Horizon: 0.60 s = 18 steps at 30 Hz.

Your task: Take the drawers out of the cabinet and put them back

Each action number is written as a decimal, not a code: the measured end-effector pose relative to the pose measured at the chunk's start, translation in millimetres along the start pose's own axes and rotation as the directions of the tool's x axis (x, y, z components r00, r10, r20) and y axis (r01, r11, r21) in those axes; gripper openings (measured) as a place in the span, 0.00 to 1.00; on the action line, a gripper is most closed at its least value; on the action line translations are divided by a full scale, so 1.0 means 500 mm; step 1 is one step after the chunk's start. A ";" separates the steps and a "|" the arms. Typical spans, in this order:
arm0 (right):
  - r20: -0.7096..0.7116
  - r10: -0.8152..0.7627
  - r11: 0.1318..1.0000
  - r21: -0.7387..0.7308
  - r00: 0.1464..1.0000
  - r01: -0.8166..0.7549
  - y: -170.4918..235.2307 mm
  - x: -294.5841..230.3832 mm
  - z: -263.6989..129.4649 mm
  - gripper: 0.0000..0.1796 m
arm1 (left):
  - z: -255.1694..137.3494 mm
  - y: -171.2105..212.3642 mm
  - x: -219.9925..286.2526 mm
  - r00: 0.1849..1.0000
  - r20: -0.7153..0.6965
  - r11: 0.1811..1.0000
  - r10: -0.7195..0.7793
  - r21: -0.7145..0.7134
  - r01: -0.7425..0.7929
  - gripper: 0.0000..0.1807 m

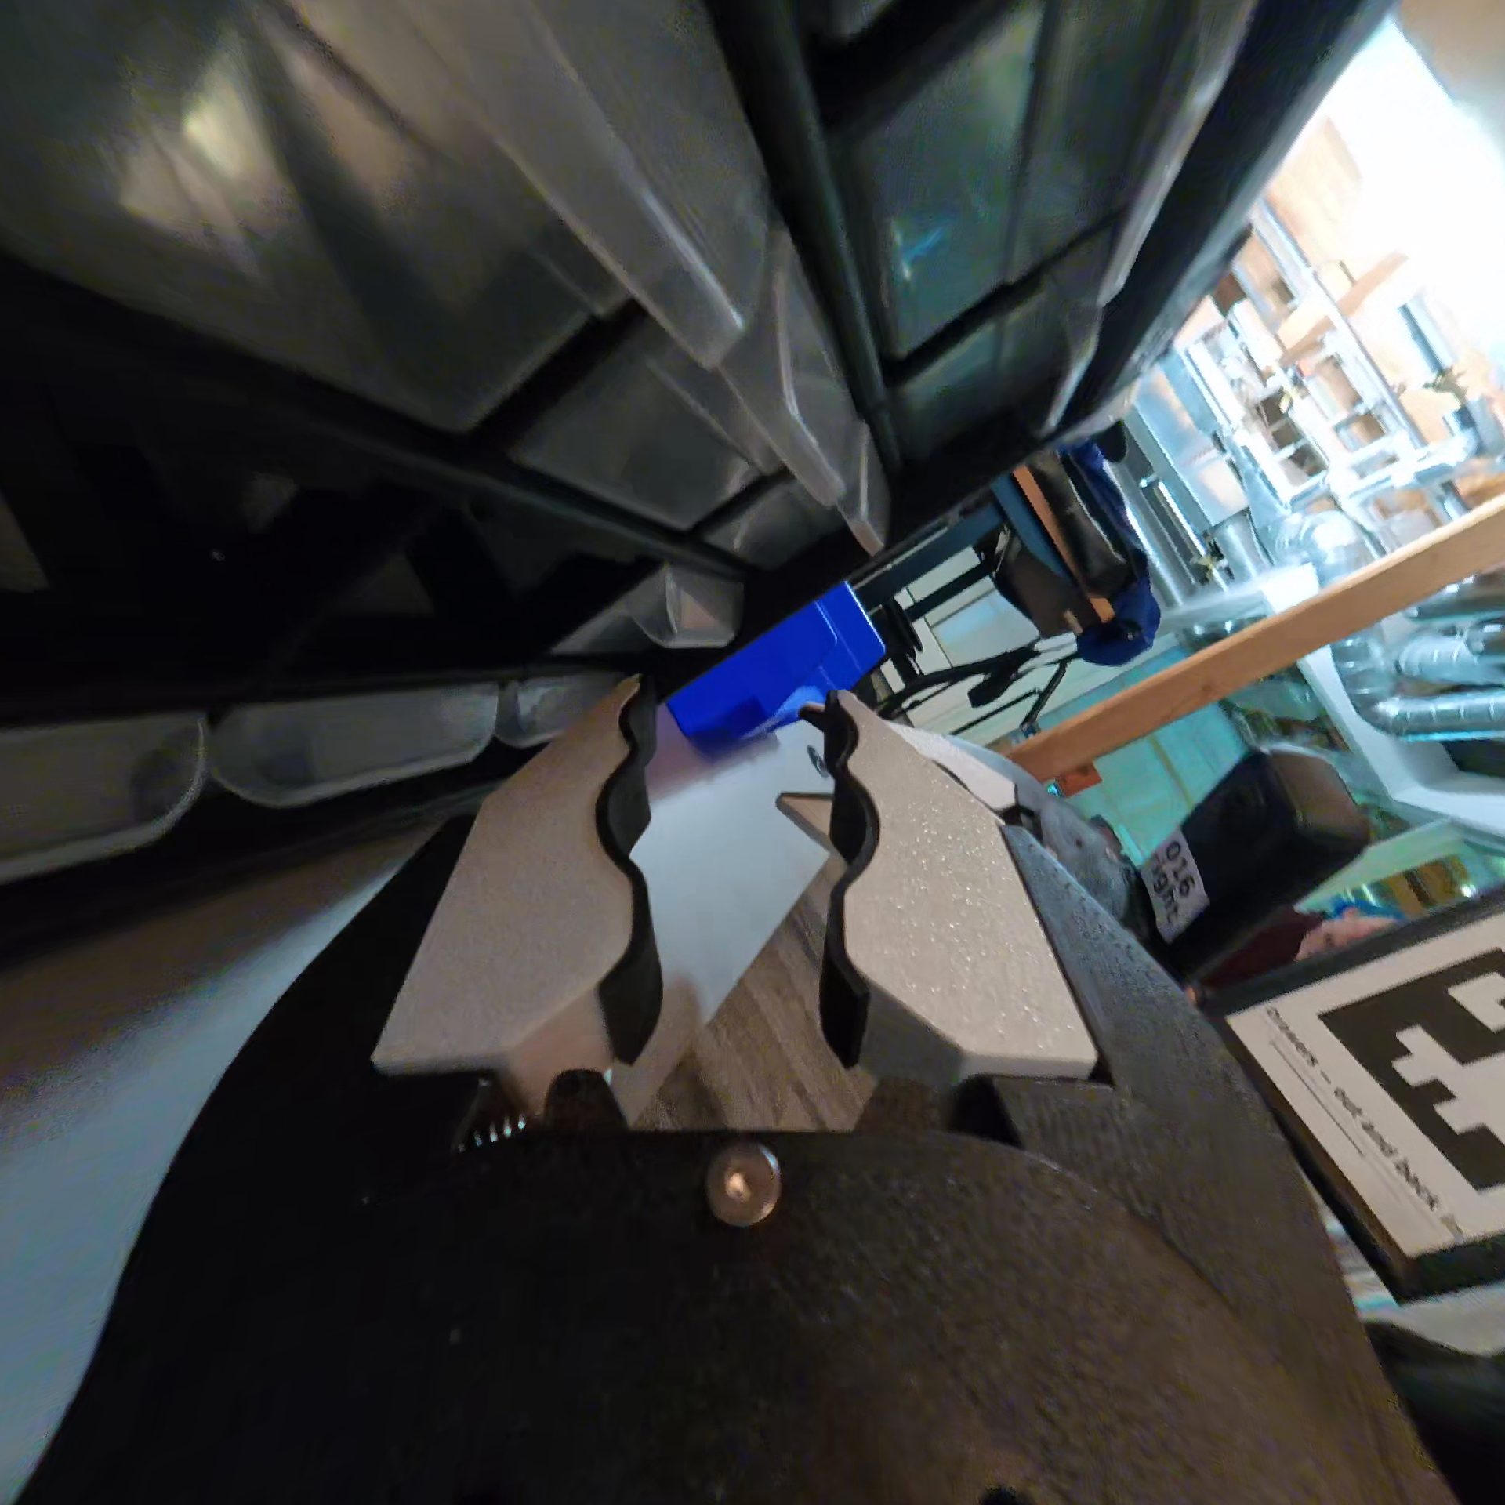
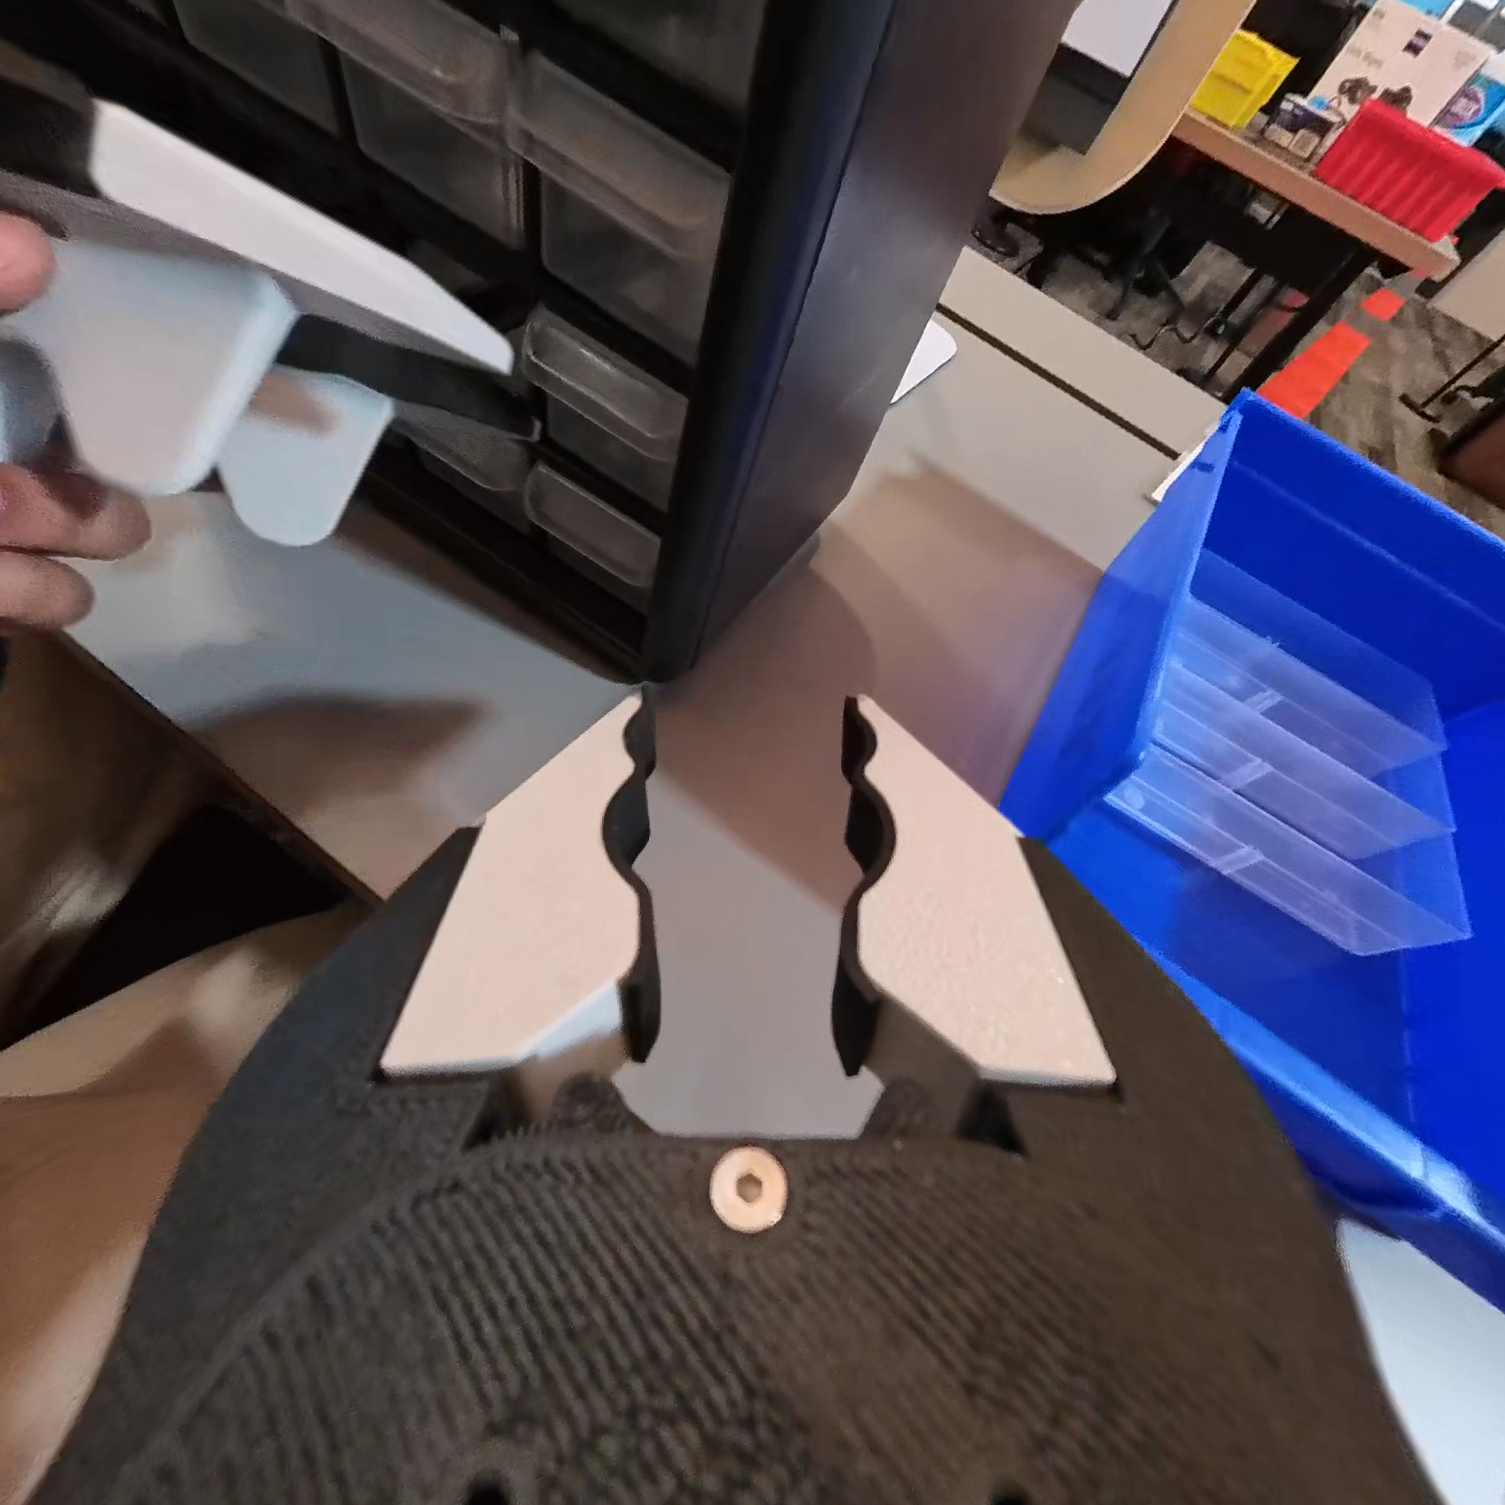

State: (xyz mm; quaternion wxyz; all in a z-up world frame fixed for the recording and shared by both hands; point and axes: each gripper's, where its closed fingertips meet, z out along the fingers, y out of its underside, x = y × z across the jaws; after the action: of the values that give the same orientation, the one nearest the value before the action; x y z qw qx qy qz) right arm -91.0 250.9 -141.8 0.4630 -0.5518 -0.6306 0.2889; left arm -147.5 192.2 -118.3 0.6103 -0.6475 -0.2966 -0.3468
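The cabinet (image 2: 733, 342), a black frame filled with translucent drawers, stands on the grey table (image 2: 961, 505) directly ahead of my right gripper (image 2: 748, 704), its bottom front corner just beyond the left fingertip. I hold the right gripper with its fingers apart and nothing between them; only bare table shows in the gap. To the right of these fingers sits a blue bin (image 2: 1140, 733) containing three clear drawers (image 2: 1287, 798) stacked against one another, already out of the cabinet. To the left of the fingers, my left gripper (image 2: 342, 391) reaches toward the cabinet front, with a hand (image 2: 41, 505) on its handle. In the left wrist view, the left gripper (image 1: 737, 700) also has its fingers apart and empty. The cabinet's drawer fronts (image 1: 489, 244) fill the area above and to the left of these fingers, close by but not touching. The blue bin (image 1: 774, 676) shows just past the fingertips.
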 end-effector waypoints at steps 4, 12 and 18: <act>0.003 -0.049 0.999 0.020 0.999 0.049 -0.013 0.002 0.007 0.23 | 0.018 -0.015 -0.016 0.999 0.043 0.998 -0.031 0.050 0.029 0.18; 0.037 -0.049 0.998 -0.037 0.998 0.050 0.006 -0.003 0.033 0.20 | 0.035 -0.015 -0.028 0.993 0.011 0.990 -0.118 0.077 0.117 0.05; 0.039 -0.052 0.998 -0.039 0.998 0.054 0.008 -0.004 0.034 0.20 | 0.029 -0.005 -0.026 0.992 -0.005 0.990 -0.123 0.067 0.123 0.00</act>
State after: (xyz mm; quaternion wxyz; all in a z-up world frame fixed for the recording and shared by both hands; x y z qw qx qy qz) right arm -104.8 252.1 -152.5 0.4474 -0.5384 -0.6594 0.2743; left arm -155.9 207.5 -127.8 0.6092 -0.6072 -0.3471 -0.3738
